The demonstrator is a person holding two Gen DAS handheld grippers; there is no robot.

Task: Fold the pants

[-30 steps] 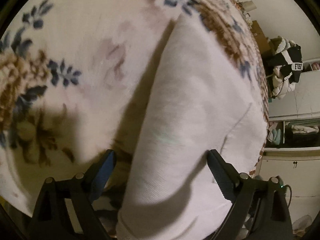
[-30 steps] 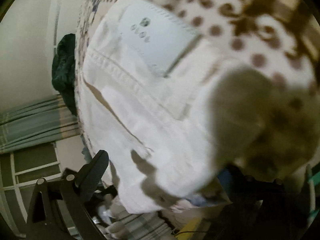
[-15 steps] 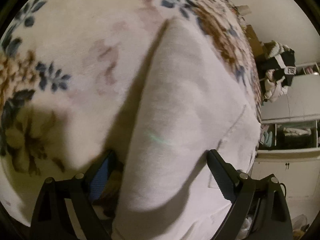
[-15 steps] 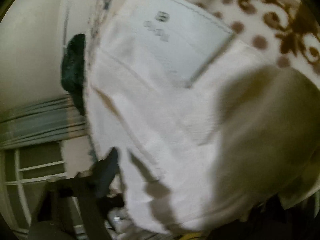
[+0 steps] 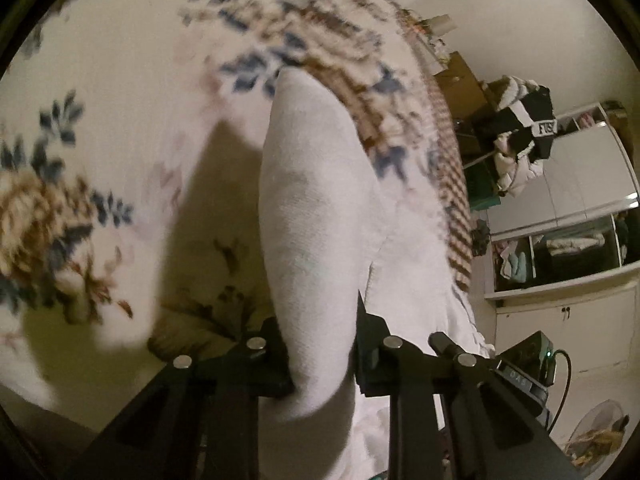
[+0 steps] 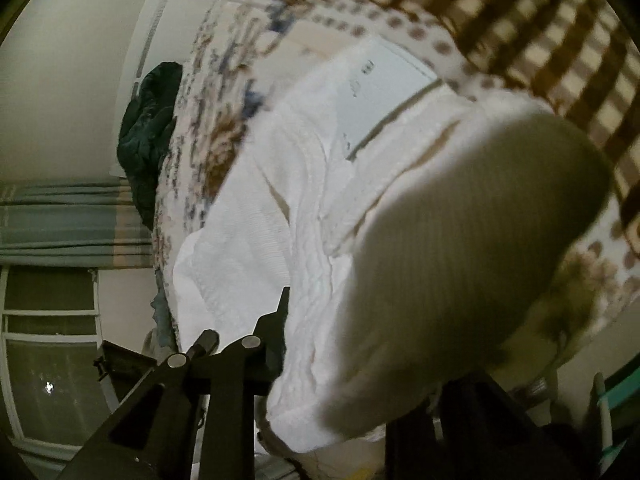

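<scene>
The white pants (image 5: 316,208) lie on a floral blanket (image 5: 100,128). My left gripper (image 5: 320,344) is shut on a raised fold of the white fabric, which stands up between its jaws. In the right wrist view the pants (image 6: 256,232) show a waistband and a square pocket (image 6: 384,92). My right gripper (image 6: 340,356) is shut on a thick bunch of the fabric near the waist; the fabric hides the right finger.
The blanket's checked brown border (image 6: 540,32) runs along the bed edge. A dark garment (image 6: 148,136) lies at the far end by a curtain (image 6: 60,220). A pile of clothes (image 5: 520,136) and wardrobe shelves (image 5: 568,248) stand beyond the bed.
Both grippers were open around the pants and have closed on the fabric. The gripped fabric is lifted off the blanket.
</scene>
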